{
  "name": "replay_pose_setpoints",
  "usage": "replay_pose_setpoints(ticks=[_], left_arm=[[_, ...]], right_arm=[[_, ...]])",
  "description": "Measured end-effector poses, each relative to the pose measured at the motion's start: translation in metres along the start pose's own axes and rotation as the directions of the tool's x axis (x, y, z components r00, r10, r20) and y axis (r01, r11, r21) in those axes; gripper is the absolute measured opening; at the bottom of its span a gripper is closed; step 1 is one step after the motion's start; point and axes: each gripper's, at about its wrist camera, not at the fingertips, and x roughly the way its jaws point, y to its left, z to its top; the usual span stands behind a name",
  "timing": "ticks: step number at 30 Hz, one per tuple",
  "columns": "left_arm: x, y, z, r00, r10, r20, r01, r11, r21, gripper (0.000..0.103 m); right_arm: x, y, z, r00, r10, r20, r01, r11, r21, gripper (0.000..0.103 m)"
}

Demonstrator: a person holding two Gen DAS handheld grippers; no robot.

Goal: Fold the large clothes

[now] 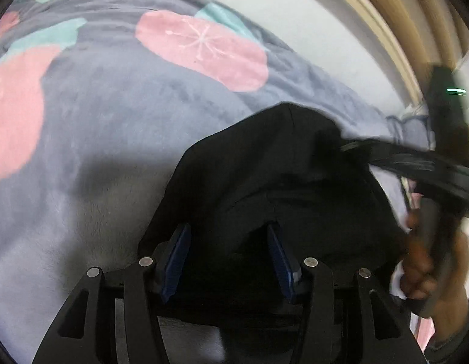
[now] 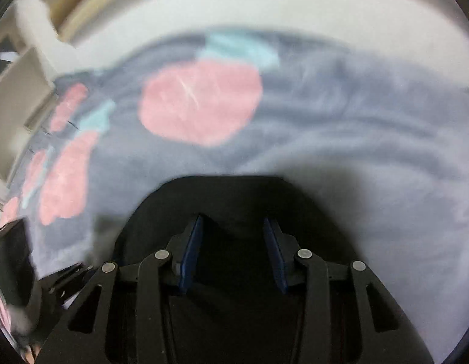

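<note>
My left gripper (image 1: 228, 261) and right gripper (image 2: 231, 251) both stand parted over the folded black garment (image 1: 280, 182) on the grey blanket (image 1: 113, 121) — gripping nothing; next, I judge, find an edge.

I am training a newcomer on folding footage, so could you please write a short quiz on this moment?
1. True or false: the black garment lies on a plain white sheet.
2. Which colour are the large round patches on the grey blanket? A) yellow B) pink C) orange
3. Fill in: the pads of the left gripper are ____ in colour.

Key: 1 false, it lies on the grey patterned blanket; 2 B; 3 blue.
</note>
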Motion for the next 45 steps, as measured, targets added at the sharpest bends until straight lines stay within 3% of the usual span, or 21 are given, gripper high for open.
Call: replay_pose_setpoints(ticks=[4,7,10,13,15,17,19,20,25,27,28,30,31,32,34,37,40,43,45], left_arm=[[0.003,-0.005,0.001,1.0,0.011,-0.006,-0.011,0.999,0.039,0.053],[0.001,-0.005,0.0,1.0,0.014,-0.014,-0.013,0.998,0.057,0.053],[-0.013,-0.009,0.009,0.999,0.006,-0.035,-0.004,0.998,0.056,0.053],[-0.046,-0.009,0.009,0.998,-0.058,0.02,0.057,0.996,0.062,0.053],[-0.055,-0.008,0.013,0.996,-0.078,0.034,0.076,0.996,0.055,0.053],[-0.043,-0.001,0.014,0.998,-0.065,-0.002,0.065,0.997,0.032,0.053],[-0.003,0.012,0.009,0.989,0.015,-0.146,-0.015,1.0,0.003,0.053],[0.006,0.018,0.002,0.982,0.011,-0.19,-0.013,1.0,-0.007,0.053],[-0.014,-0.001,0.014,0.984,0.064,-0.166,-0.05,0.995,0.091,0.053],[-0.038,-0.004,0.021,0.994,-0.001,-0.111,0.014,0.993,0.116,0.054],[-0.047,-0.004,0.025,0.996,-0.035,-0.085,0.045,0.992,0.118,0.054],[-0.066,-0.003,0.042,0.997,-0.078,-0.024,0.081,0.988,0.132,0.06],[-0.067,-0.002,0.05,0.997,-0.073,-0.02,0.075,0.988,0.135,0.075],[-0.064,0.0,0.062,0.997,-0.066,-0.034,0.07,0.989,0.133,0.079],[-0.05,0.007,0.08,0.991,-0.109,-0.082,0.117,0.987,0.11,0.08],[-0.012,0.021,0.097,0.965,-0.164,-0.207,0.173,0.984,0.028,0.08],[0.008,0.024,0.091,0.939,-0.203,-0.278,0.219,0.975,0.028,0.08],[0.031,0.023,0.075,0.892,-0.269,-0.363,0.286,0.958,-0.006,0.08],[0.047,0.019,0.069,0.881,-0.262,-0.394,0.284,0.959,-0.002,0.079]], right_arm=[[0.009,0.0,-0.002,1.0,-0.02,-0.013,0.02,1.0,-0.003,0.044],[-0.02,0.002,0.0,1.0,0.015,0.001,-0.015,1.0,-0.018,0.045],[-0.082,-0.006,-0.026,0.99,0.104,0.097,-0.1,0.994,-0.045,0.045],[-0.114,-0.022,-0.059,0.991,0.055,0.119,-0.045,0.996,-0.083,0.045],[-0.113,-0.035,-0.077,0.996,0.041,0.078,-0.036,0.997,-0.064,0.045],[-0.099,-0.051,-0.095,0.999,0.034,0.007,-0.034,0.999,-0.043,0.045],[-0.066,-0.064,-0.11,0.994,0.054,-0.098,-0.054,0.999,0.004,0.044],[-0.057,-0.068,-0.111,0.992,0.074,-0.104,-0.071,0.997,0.03,0.043],[-0.078,-0.07,-0.105,0.993,0.106,-0.053,-0.106,0.994,0.016,0.045],[-0.099,-0.075,-0.101,0.991,0.137,-0.01,-0.137,0.99,-0.016,0.048],[-0.106,-0.078,-0.098,0.99,0.144,0.005,-0.144,0.989,-0.02,0.055],[-0.117,-0.087,-0.089,0.988,0.15,0.043,-0.149,0.988,-0.031,0.067],[-0.119,-0.093,-0.081,0.988,0.147,0.053,-0.146,0.989,-0.03,0.071],[-0.119,-0.099,-0.077,0.987,0.149,0.055,-0.148,0.989,-0.025,0.071],[-0.109,-0.11,-0.065,0.982,0.185,0.042,-0.185,0.983,0.004,0.071],[-0.086,-0.121,-0.05,0.974,0.224,0.015,-0.225,0.973,0.047,0.071],[-0.065,-0.12,-0.043,0.97,0.24,-0.028,-0.239,0.97,0.04,0.071],[-0.04,-0.113,-0.042,0.962,0.261,-0.081,-0.26,0.965,0.03,0.06],[-0.026,-0.108,-0.041,0.961,0.266,-0.073,-0.263,0.964,0.045,0.054]])
